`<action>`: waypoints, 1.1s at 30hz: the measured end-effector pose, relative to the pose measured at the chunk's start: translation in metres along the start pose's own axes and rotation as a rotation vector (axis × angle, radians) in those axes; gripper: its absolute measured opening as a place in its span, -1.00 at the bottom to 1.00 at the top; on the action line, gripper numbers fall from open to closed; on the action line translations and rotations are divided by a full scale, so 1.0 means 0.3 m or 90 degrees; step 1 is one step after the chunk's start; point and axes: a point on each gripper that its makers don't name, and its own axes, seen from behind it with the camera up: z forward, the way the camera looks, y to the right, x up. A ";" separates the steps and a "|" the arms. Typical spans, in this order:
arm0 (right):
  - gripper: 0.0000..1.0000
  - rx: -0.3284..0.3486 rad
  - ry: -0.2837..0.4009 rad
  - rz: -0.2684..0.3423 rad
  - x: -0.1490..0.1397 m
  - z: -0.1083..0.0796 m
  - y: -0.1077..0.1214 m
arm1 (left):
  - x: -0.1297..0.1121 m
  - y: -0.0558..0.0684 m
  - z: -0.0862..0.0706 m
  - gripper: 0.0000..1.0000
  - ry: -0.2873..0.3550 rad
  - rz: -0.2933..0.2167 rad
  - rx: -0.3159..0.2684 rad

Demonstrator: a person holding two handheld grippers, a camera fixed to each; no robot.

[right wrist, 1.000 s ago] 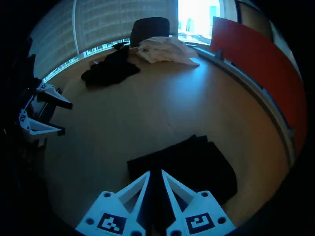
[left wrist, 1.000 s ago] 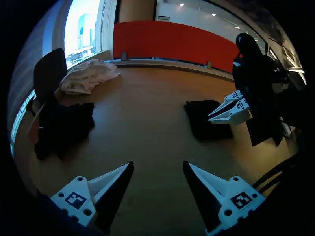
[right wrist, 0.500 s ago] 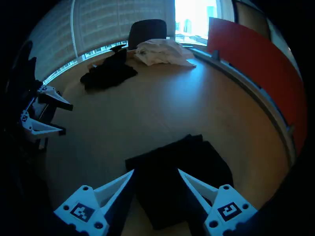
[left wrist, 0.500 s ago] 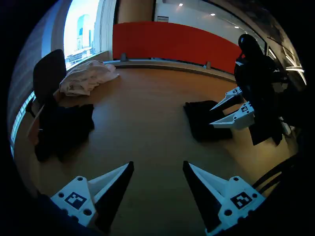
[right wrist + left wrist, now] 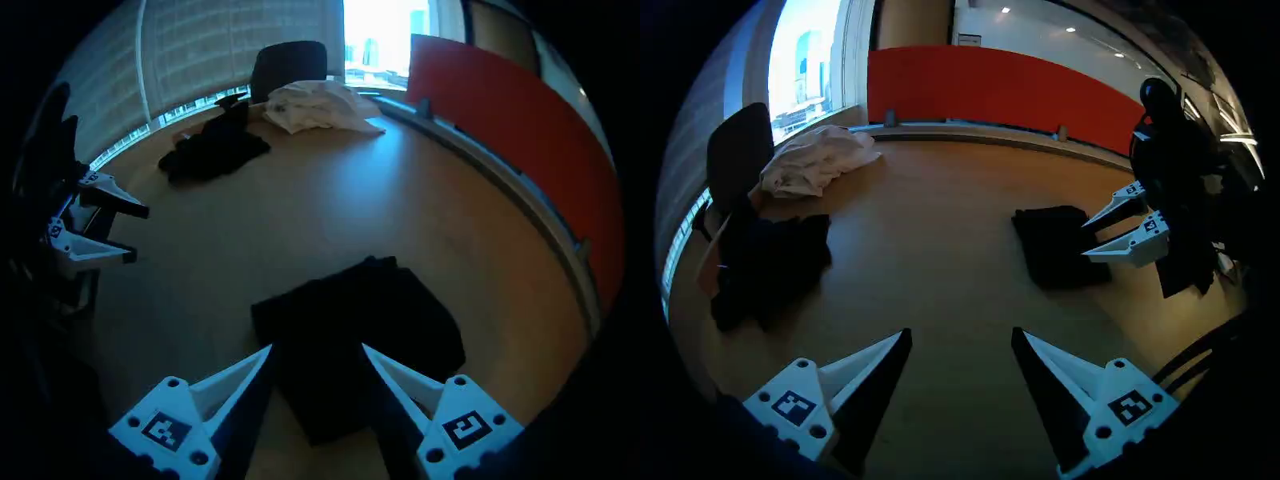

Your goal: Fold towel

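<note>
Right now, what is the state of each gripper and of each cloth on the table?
black towel: folded into a compact rectangle, lying flat on the table.
left gripper: open, holding nothing, above bare table.
right gripper: open, holding nothing, at the near edge of the black towel.
white cloth: crumpled in a heap, not folded.
dark cloth pile: crumpled, not folded.

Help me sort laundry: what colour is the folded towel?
The folded towel is black; the right gripper view shows it best.
</note>
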 end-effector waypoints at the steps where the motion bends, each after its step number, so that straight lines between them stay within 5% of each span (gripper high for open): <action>1: 0.34 -0.003 0.000 0.003 -0.008 -0.008 0.004 | 0.000 0.000 0.000 0.85 0.000 0.001 0.000; 14: 0.38 -0.033 -0.002 0.026 -0.084 -0.078 0.037 | 0.002 0.000 0.000 0.84 0.000 0.007 0.000; 33: 0.39 -0.048 -0.043 0.061 -0.231 -0.075 0.010 | 0.001 0.001 0.000 0.85 0.000 0.006 0.001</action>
